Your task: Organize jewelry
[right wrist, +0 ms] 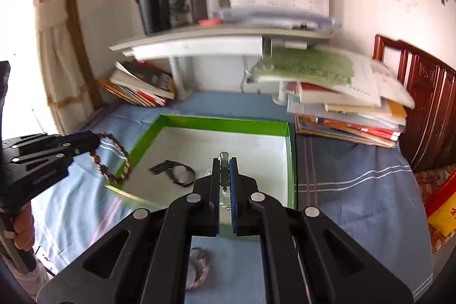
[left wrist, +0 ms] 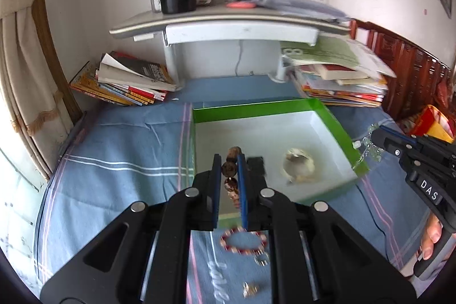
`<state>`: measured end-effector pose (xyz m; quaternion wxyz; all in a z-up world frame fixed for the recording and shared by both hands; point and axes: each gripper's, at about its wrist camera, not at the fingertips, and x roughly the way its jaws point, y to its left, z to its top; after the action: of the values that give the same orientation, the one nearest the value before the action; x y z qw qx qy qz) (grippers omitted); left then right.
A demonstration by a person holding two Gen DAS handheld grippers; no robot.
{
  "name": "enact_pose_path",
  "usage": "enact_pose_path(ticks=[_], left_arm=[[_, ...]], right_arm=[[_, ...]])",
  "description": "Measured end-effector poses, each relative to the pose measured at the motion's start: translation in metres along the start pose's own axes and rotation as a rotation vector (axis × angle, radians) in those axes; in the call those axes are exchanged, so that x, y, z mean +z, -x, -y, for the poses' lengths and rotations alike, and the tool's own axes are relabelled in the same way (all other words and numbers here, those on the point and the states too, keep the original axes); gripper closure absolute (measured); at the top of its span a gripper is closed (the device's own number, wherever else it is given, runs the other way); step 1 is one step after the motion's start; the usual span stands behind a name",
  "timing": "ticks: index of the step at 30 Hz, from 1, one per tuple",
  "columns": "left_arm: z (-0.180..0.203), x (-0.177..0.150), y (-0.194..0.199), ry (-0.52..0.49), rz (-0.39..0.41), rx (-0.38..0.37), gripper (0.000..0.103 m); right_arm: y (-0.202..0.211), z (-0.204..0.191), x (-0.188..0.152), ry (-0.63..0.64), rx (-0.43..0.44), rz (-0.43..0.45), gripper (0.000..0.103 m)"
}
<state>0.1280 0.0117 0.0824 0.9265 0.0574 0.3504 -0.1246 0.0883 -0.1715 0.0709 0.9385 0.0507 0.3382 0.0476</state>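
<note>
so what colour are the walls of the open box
Bright green walls, white inside; clearest in the right wrist view.

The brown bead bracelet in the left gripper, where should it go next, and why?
Probably a little forward over the green-walled box, then let go. The left gripper is shut on the brown bead bracelet, which hangs at the box's near-left edge, not yet over its white floor.

brown bead bracelet [left wrist: 230,175] and clear bead bracelet [left wrist: 370,146] hang above the green-walled box [left wrist: 336,127]; red-and-white bracelet [left wrist: 244,242] lies on the blue cloth.
</note>
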Motion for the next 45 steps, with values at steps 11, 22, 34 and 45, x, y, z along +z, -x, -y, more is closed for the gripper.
enact_pose_path(ticks=[11, 22, 34, 45], left_arm=[[-0.011, -0.019, -0.08, 0.052, -0.139, 0.027, 0.091], [-0.013, -0.06, -0.027, 0.061, -0.108, 0.068, 0.061], [-0.009, -0.119, -0.066, 0.098, -0.264, 0.047, 0.06], [-0.003, -0.125, -0.068, 0.073, -0.27, 0.052, 0.054]], right_arm=[[-0.073, 0.005, -0.023, -0.008, -0.052, -0.156, 0.077], [-0.008, 0.004, -0.072, -0.024, 0.034, -0.143, 0.065], [-0.047, -0.013, -0.131, -0.043, 0.062, -0.312, 0.066], [-0.039, -0.022, -0.139, 0.052, -0.029, -0.301, 0.075]])
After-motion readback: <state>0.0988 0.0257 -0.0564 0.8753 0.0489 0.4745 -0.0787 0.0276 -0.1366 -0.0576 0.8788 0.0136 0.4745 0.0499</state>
